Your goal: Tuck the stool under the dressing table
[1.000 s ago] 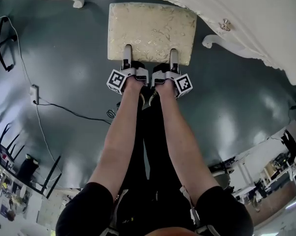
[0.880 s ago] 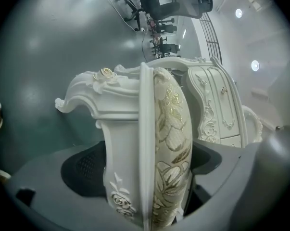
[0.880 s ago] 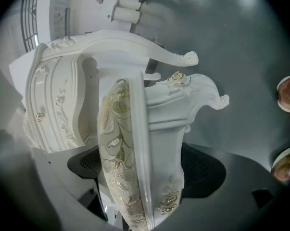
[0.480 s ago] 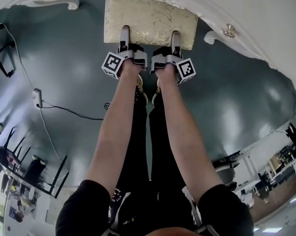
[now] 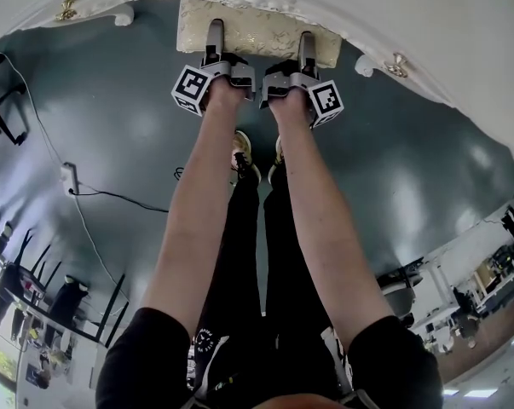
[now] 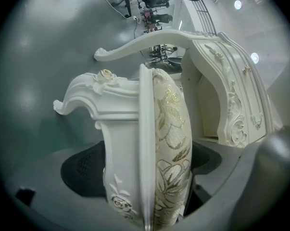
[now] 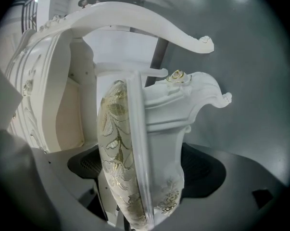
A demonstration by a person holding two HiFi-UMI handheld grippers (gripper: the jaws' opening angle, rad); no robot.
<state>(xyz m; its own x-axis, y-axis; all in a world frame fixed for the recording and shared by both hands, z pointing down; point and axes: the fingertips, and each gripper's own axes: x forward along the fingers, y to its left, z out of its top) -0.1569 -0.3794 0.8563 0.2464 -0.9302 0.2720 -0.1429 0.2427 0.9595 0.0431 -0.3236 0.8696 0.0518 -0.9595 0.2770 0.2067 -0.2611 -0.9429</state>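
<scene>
Two grips: left gripper (image 5: 214,37) and right gripper (image 5: 305,41) clamped on near seat edge of the stool (image 5: 257,31).
Position: seat mostly under the dressing table (image 5: 427,32), front strip showing.
Push: level, straight in, equal force both sides.

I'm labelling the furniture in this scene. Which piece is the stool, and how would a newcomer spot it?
Find the white carved dressing table along the head view's top edge. Half under its front edge sits the stool, the only piece topped with a cream, gold-flowered cushion.
</scene>
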